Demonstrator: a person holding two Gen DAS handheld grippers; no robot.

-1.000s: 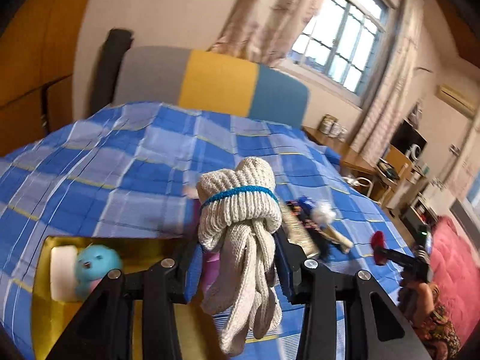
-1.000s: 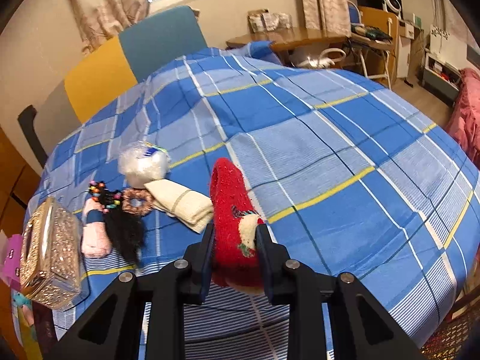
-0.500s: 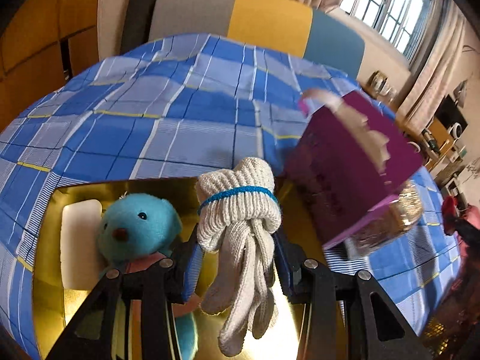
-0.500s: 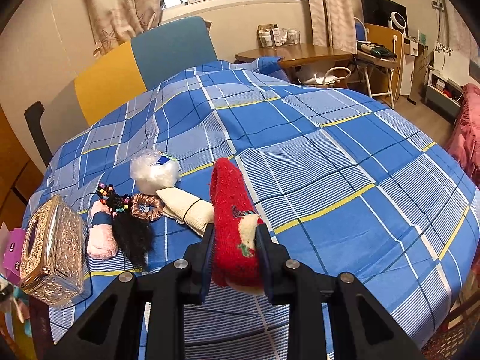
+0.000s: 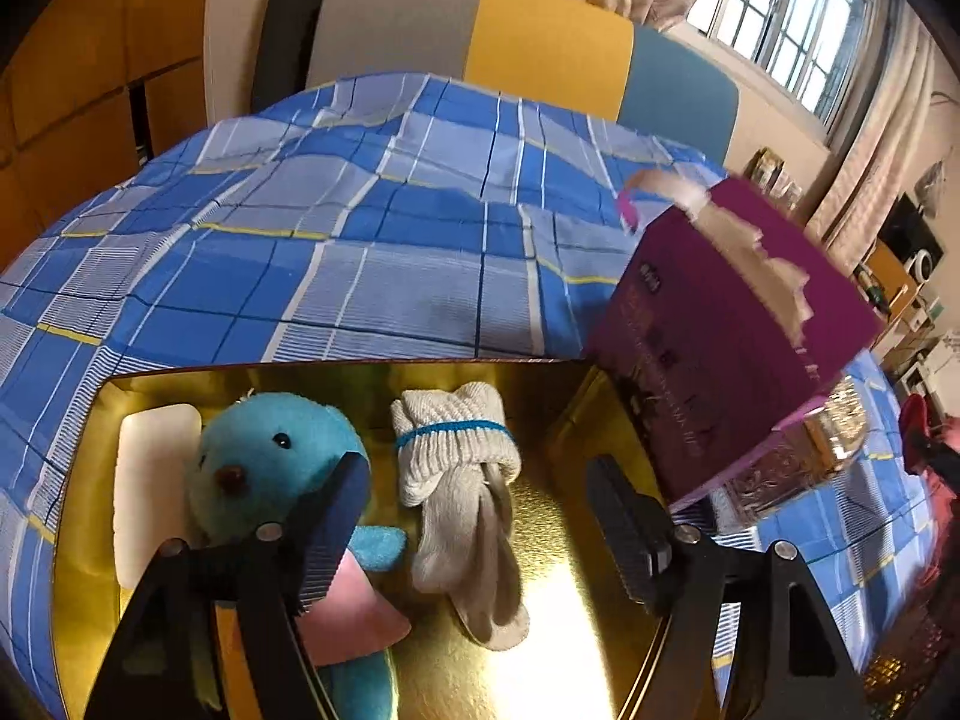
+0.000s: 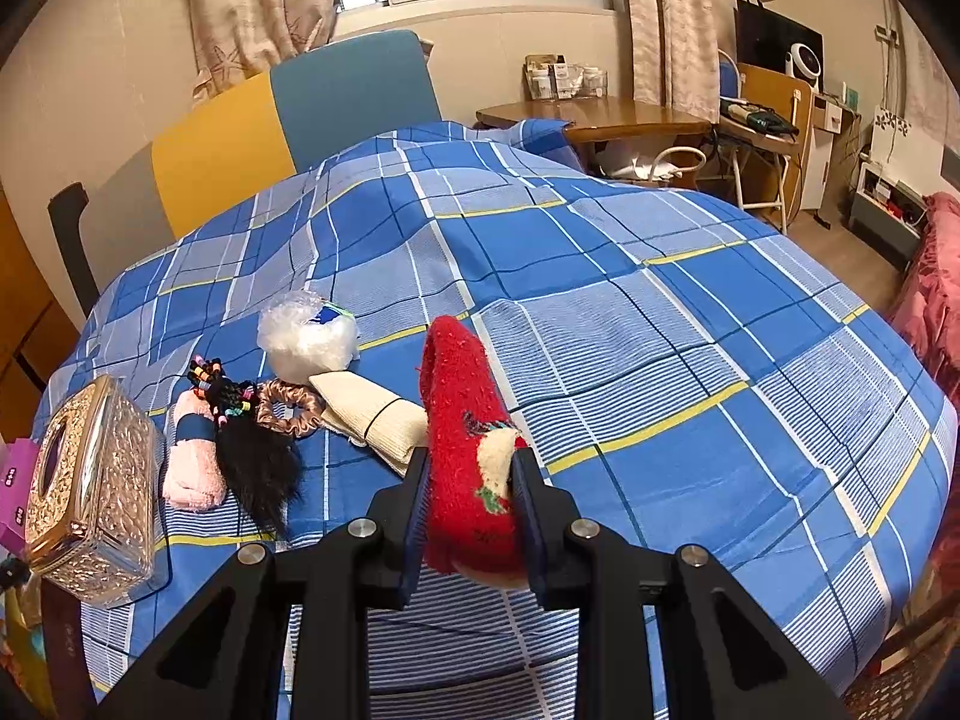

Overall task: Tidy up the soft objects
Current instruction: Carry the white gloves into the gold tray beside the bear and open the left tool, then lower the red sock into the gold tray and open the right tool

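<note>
In the left wrist view a rolled cream sock bundle (image 5: 462,498) with a blue band lies inside the gold box (image 5: 570,660), beside a blue plush bear (image 5: 264,468) and a white pad (image 5: 150,480). My left gripper (image 5: 477,495) hangs over it, its jaws opening, both pads clear of the bundle. In the right wrist view my right gripper (image 6: 469,495) is shut on a red fuzzy sock (image 6: 465,438), held above the blue plaid bedspread (image 6: 660,330).
A purple box (image 5: 726,330) leans at the gold box's right edge over an ornate tissue box (image 6: 90,486). On the bed lie a pink sock roll (image 6: 192,462), black hair piece (image 6: 255,456), brown scrunchie (image 6: 288,405), cream cloth (image 6: 372,414) and white bag (image 6: 306,336).
The left gripper sank over the gold box, then let go of the cream sock bundle, which now lies in the box. The right gripper still holds the red sock and has hardly moved.
</note>
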